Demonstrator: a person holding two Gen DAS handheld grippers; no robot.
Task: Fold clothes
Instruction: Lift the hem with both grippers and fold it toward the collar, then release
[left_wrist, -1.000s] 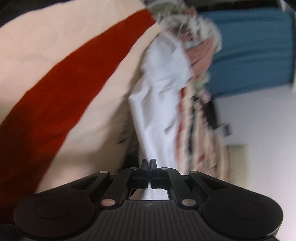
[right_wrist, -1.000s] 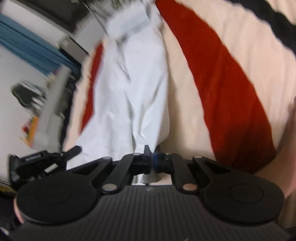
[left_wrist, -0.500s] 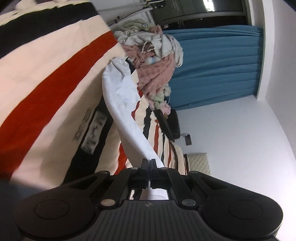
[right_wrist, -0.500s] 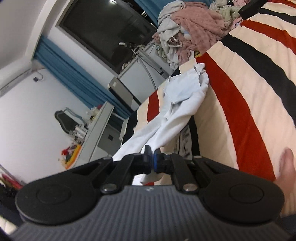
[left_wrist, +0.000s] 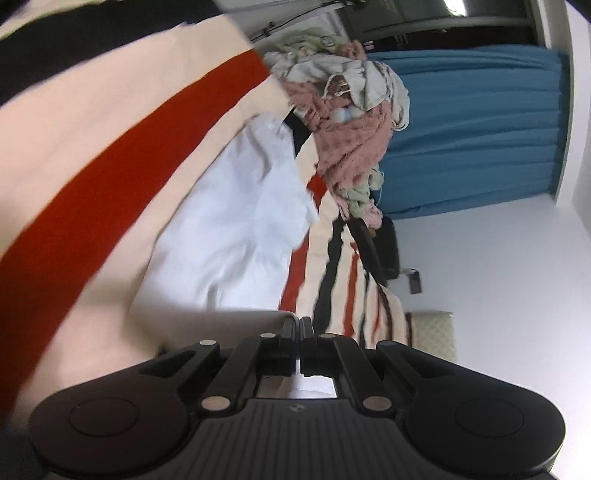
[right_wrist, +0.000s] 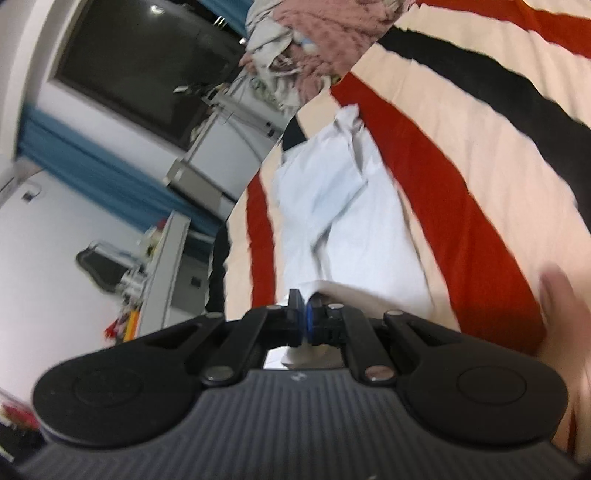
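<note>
A pale white garment (left_wrist: 240, 221) lies stretched out on the striped red, cream and black bedcover (left_wrist: 92, 177). My left gripper (left_wrist: 298, 325) is shut on the near edge of the garment, with cloth showing between its jaws. In the right wrist view the same garment (right_wrist: 332, 221) runs away from me along the bedcover (right_wrist: 461, 155). My right gripper (right_wrist: 306, 310) is shut on its near edge too. The far end of the garment is crumpled.
A heap of pink, white and green clothes (left_wrist: 351, 122) lies at the far end of the bed, also in the right wrist view (right_wrist: 306, 40). Blue curtains (left_wrist: 480, 129) hang behind. A desk with clutter (right_wrist: 155, 266) and a dark window (right_wrist: 140, 66) stand beside the bed.
Both grippers have come down with the garment. It now lies spread flatter and wider on the bedcover instead of hanging as a narrow strip.
</note>
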